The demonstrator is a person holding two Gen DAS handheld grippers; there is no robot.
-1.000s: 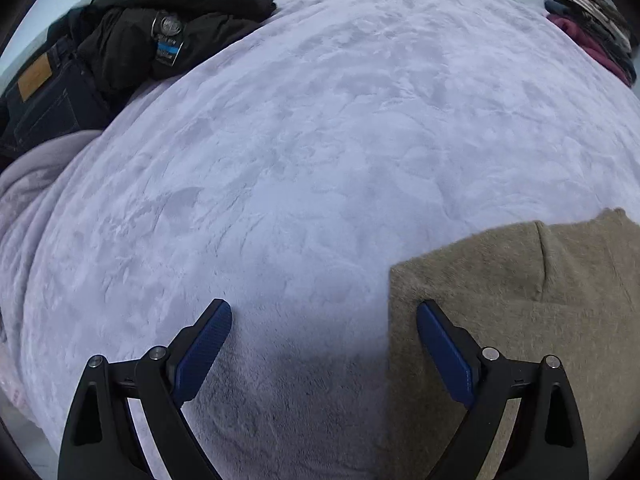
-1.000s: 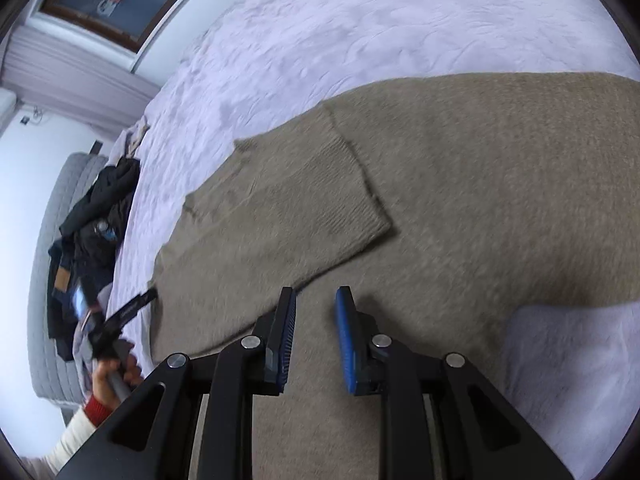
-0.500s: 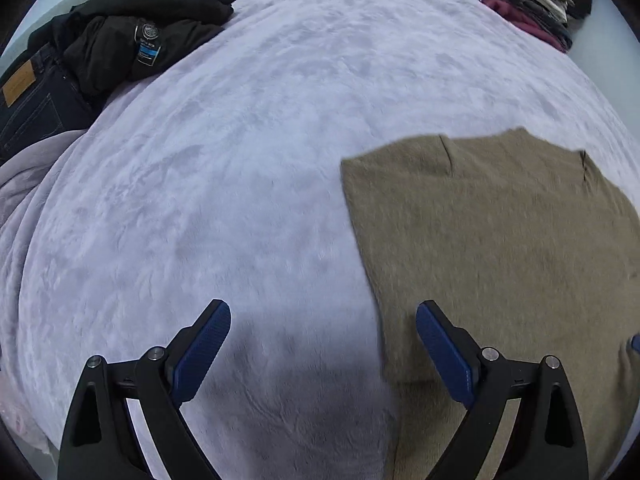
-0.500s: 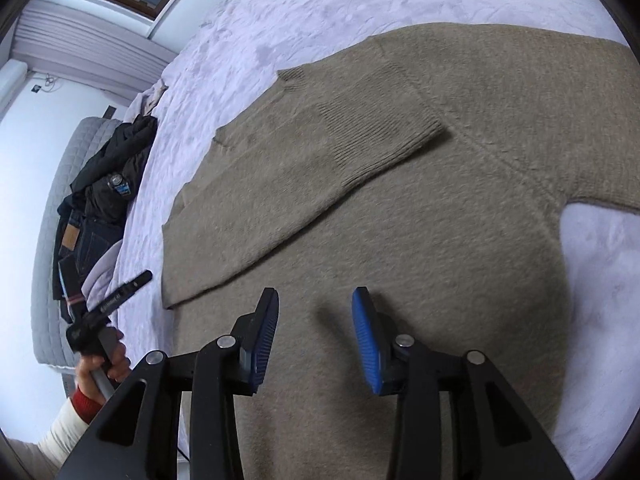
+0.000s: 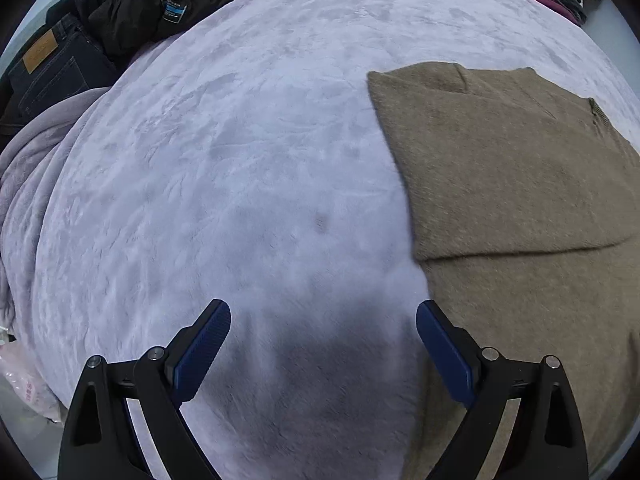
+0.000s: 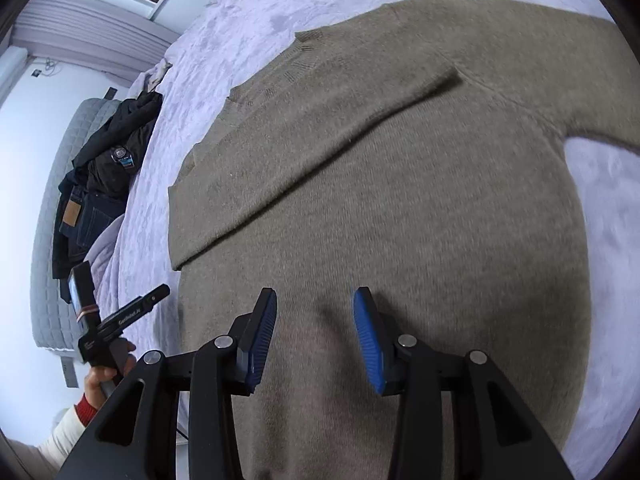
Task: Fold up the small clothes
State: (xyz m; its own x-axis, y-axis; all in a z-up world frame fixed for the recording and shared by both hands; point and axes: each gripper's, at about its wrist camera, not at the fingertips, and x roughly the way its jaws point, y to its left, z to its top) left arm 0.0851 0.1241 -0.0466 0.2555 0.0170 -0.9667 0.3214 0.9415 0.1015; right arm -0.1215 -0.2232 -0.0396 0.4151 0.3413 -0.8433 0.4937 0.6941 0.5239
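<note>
While both jaws stand parted and empty, left gripper (image 5: 323,344) wide over bare lilac blanket (image 5: 248,168), right gripper (image 6: 315,336) half-open above the tan sweater (image 6: 400,184) near the bed's right edge: take the unfolded sleeve, fold inward, away from dark clothes (image 5: 132,12) at the far-left corner.

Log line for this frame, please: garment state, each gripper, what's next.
sweater: flat on bed, one sleeve folded across | left gripper: open, empty, over blanket | right gripper: open, empty, over sweater | next: likely other sleeve
</note>
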